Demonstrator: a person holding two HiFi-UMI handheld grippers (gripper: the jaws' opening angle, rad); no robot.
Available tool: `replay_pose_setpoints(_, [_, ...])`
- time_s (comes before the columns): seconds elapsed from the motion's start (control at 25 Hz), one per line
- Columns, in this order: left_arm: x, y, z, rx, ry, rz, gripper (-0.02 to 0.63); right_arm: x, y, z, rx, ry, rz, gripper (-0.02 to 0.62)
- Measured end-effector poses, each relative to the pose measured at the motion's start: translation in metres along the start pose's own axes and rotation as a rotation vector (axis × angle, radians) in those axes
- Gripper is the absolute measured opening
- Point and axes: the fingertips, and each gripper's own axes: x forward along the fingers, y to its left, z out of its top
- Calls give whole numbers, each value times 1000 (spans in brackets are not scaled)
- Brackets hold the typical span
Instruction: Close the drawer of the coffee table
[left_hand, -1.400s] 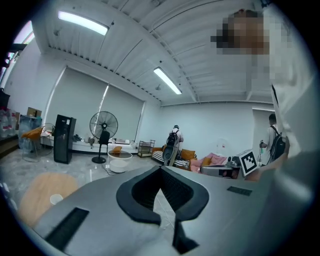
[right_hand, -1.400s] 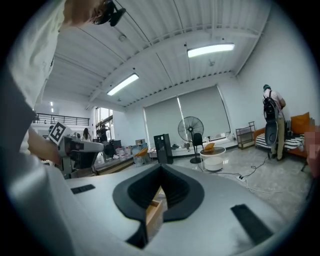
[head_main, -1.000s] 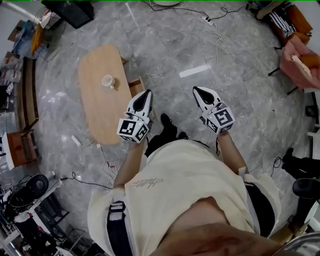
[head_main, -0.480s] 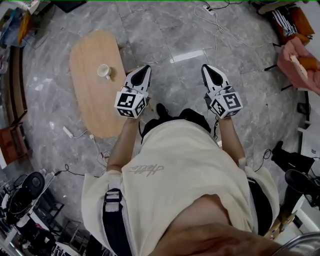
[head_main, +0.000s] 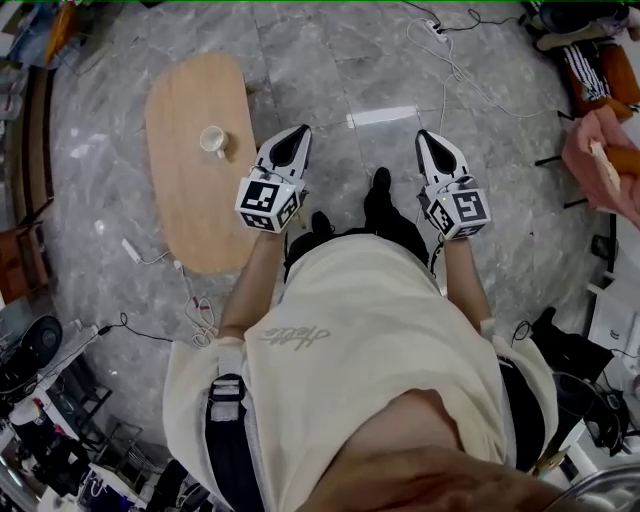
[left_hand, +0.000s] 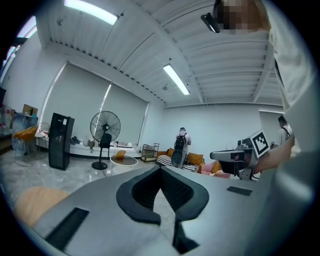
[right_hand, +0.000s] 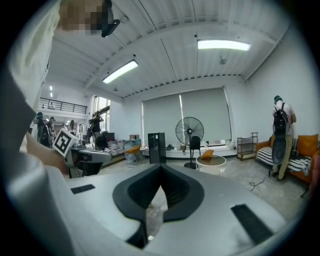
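L hand-held gripper (head_main: 296, 132), beside coffee table (head_main: 185, 190), & R hand-held gripper (head_main: 426, 136) both closed, empty.

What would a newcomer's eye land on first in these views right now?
First come the two white claws with black-and-white marker cubes, the left claw and the right claw, both shut and empty and held out over the grey marble floor. Left of the left claw stands the oval light wooden coffee table, with a white cup on it.
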Motion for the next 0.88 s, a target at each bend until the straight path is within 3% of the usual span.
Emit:
replay_pose_setpoints(0.16, [27, 12, 16, 40, 4, 86, 3, 39, -33, 6, 31, -11, 92, -6])
replay_pose_setpoints(0.44, [108, 32, 46, 60, 21, 252, 3, 123, -108, 37, -22, -39, 299, -6])
replay_pose_setpoints(0.52, [126, 31, 52, 36, 1, 291, 3, 136, -131, 31, -27, -32, 351, -6])
replay_pose_setpoints(0.64, [142, 33, 58, -68, -68, 365, 3, 157, -156, 26, -7, 0, 433, -6])
replay_pose_setpoints(0.88, [138, 59, 67, -151, -82, 532, 3, 214, -161, 44, -28, 20, 576, -6])
